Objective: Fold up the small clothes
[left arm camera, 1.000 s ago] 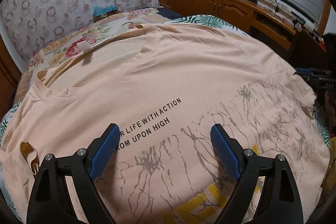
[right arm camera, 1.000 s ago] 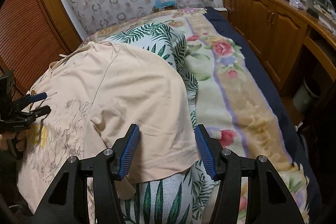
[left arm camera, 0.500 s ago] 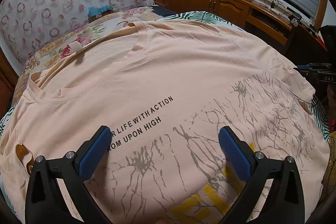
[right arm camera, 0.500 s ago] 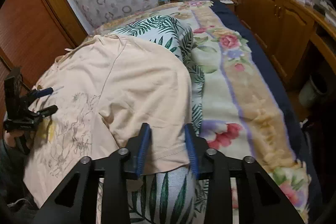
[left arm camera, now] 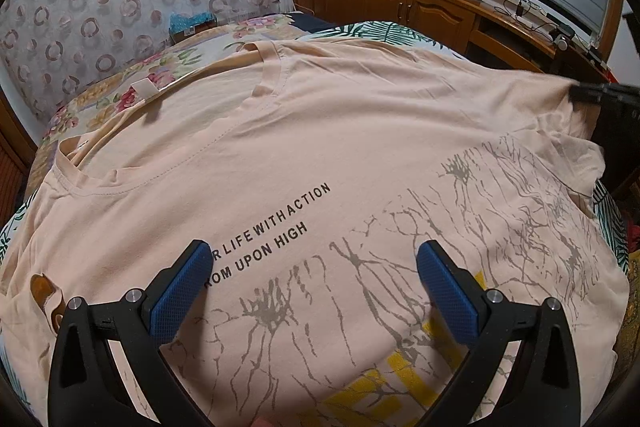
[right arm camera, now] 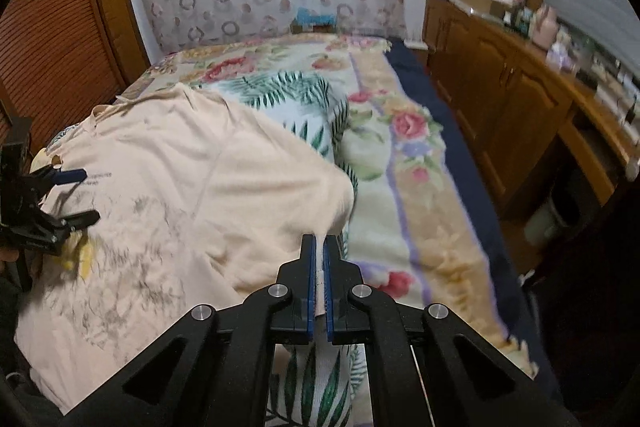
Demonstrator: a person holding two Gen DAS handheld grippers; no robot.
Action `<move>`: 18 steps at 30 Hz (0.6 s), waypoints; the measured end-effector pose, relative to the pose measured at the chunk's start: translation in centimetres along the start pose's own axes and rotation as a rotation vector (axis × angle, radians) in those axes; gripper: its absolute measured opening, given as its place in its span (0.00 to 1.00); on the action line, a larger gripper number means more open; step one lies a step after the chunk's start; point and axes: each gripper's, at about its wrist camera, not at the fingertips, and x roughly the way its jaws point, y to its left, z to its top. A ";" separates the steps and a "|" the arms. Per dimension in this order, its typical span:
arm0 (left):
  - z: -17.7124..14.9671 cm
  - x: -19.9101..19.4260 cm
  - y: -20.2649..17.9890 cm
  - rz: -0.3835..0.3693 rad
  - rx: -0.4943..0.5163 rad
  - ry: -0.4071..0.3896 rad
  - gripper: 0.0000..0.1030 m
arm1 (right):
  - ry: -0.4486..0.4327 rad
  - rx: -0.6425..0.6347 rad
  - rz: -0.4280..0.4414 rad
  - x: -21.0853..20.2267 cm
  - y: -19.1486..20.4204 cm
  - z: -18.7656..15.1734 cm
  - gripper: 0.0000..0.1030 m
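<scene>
While the peach shirt (left arm camera: 304,131) lies spread face-up over the leaf-print pillow (right arm camera: 308,95) on the bed (right arm camera: 400,187), the right gripper (right arm camera: 319,259) has its jaws together, clamped on the sleeve hem (right arm camera: 320,279) at approx 6 o'clock in the right view. The left gripper (left arm camera: 312,287) hovers over the printed chest w/ jaws wide apart, nothing between them; the collar (left arm camera: 256,95) sits toward 11 o'clock.

Handling, by my read: thin knit, light, v. soft, no stiffness, so it'll drape and sag from any single pinch and drag wrinkles along the pillow. Not fragile, not slippery against the rubbery blue pads (left arm camera: 180,291). Best holds are doubled edges, i.e. hem, sleeve cuff or shoulder seam, not flat mid-cloth, where a pinch would likely bunch the print. Left prob. needs an edge near 8 o'clock.
</scene>
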 end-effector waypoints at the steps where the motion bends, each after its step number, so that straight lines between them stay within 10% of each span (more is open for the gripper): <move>1: 0.0 -0.1 0.1 0.002 -0.002 0.000 1.00 | -0.009 -0.005 -0.002 -0.3 0.4 0.2 0.03; 18: -0.1 -5.2 4.4 0.016 -0.091 -0.158 1.00 | -0.119 -0.138 0.224 -1.2 11.5 4.3 0.03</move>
